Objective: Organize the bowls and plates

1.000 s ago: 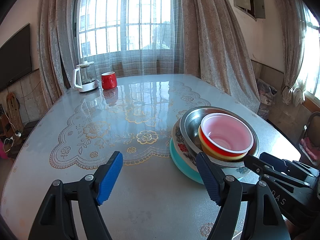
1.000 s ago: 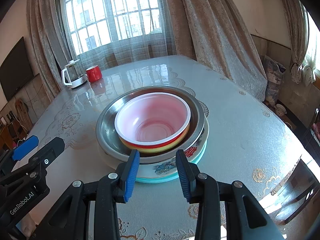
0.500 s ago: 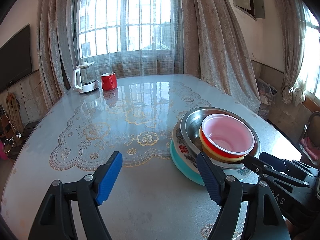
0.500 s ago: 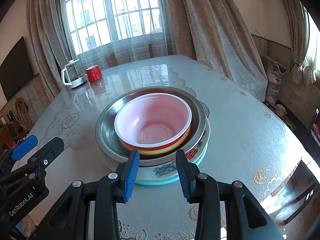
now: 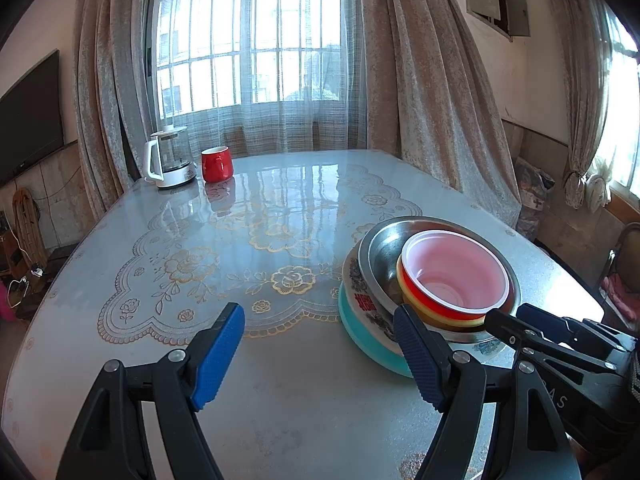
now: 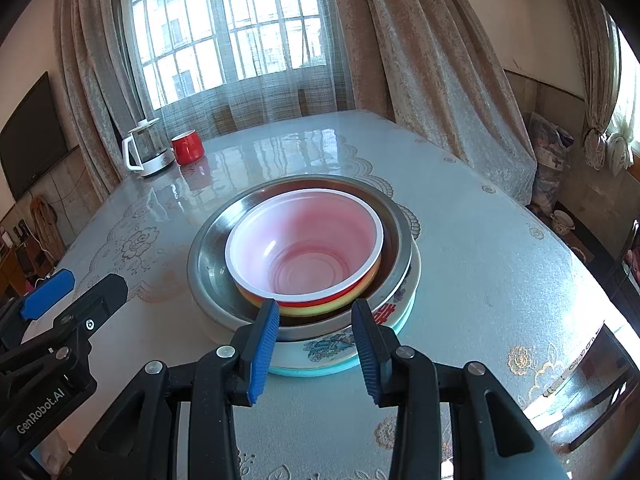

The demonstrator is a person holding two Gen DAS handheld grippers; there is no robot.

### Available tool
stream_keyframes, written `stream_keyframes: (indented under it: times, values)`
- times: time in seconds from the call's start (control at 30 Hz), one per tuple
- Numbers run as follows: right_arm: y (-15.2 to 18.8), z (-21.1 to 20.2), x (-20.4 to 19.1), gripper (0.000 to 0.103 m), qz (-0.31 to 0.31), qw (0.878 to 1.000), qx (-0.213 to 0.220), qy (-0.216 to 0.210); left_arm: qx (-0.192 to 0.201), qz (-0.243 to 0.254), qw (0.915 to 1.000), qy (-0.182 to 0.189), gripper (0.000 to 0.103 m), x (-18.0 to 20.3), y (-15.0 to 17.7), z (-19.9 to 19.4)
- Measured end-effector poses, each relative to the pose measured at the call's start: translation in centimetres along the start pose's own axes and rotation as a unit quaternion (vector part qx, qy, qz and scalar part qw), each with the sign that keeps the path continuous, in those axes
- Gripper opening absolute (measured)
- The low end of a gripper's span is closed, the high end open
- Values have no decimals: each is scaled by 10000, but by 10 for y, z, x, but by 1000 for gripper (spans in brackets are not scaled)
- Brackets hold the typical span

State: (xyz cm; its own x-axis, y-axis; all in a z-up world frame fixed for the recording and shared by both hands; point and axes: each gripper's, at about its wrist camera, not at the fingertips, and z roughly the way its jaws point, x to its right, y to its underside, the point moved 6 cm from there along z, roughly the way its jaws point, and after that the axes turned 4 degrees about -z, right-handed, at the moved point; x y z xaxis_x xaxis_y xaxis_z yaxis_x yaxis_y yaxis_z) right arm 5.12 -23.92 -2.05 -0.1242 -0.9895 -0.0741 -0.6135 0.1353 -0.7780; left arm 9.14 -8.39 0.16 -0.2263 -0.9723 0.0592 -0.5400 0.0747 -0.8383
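Observation:
A stack of dishes stands on the table: a red bowl with a white inside [image 6: 304, 248] on a yellow bowl [image 6: 316, 312], inside a steel bowl [image 6: 208, 264], on a patterned white plate [image 6: 328, 346] and a teal plate [image 6: 304, 372]. The stack also shows in the left wrist view, with the red bowl [image 5: 452, 280] at the right. My right gripper [image 6: 314, 344] is open and empty, just short of the stack's near rim. My left gripper [image 5: 320, 356] is open and empty over the table, left of the stack.
A glass kettle on a white base [image 5: 170, 158] and a red mug [image 5: 216, 164] stand at the table's far left edge [image 6: 188, 146]. The table [image 5: 260, 216] has a glossy cover with gold lace print. Curtains, a window and a wall TV lie beyond.
The right gripper has eased slightly closer to the stack. The left gripper has barely moved.

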Motion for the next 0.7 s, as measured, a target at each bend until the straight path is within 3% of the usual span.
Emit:
stream_keyframes:
  times: [0.7]
  values:
    - [-8,7,4,38,-10,10000,19,-30,-15,25,10000,8,79,12,-5,8]
